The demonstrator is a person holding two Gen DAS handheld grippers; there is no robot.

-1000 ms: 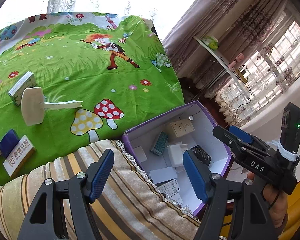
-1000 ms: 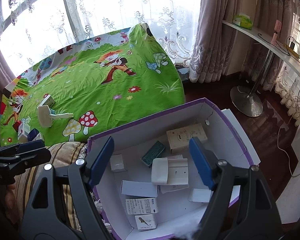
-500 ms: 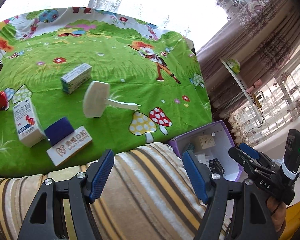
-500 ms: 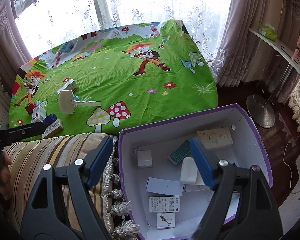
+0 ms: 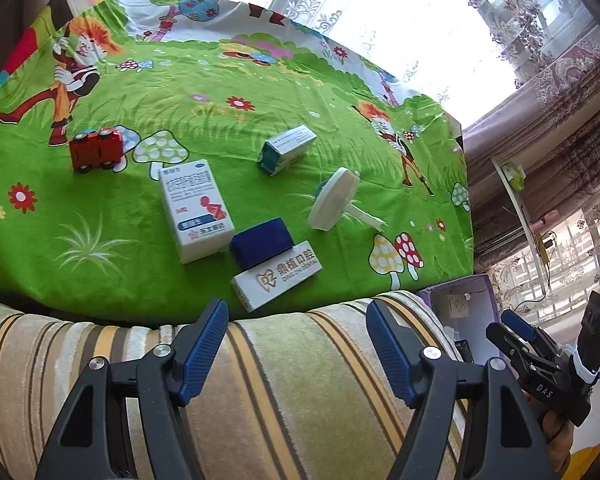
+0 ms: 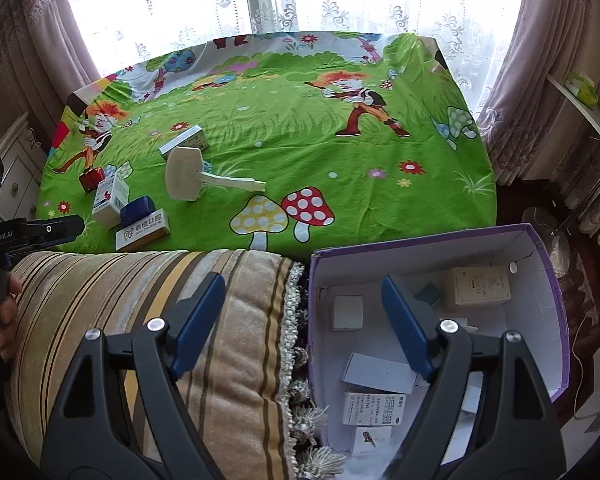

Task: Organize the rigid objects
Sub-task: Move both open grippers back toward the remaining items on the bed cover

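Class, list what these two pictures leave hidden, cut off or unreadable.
- Left wrist view: the purple box is mostly hidden behind the striped cushion and right gripper.
- Right wrist view: the red toy car is half hidden behind the medicine box.
- Right wrist view: box contents print too small.

Table behind cushion. Open box right of cushion, at table's near right corner; many small boxes in it. Near table's near left corner: long box at near edge, block touching behind it, tall box just left, toy car farther back left. Small box behind fan, toward middle.
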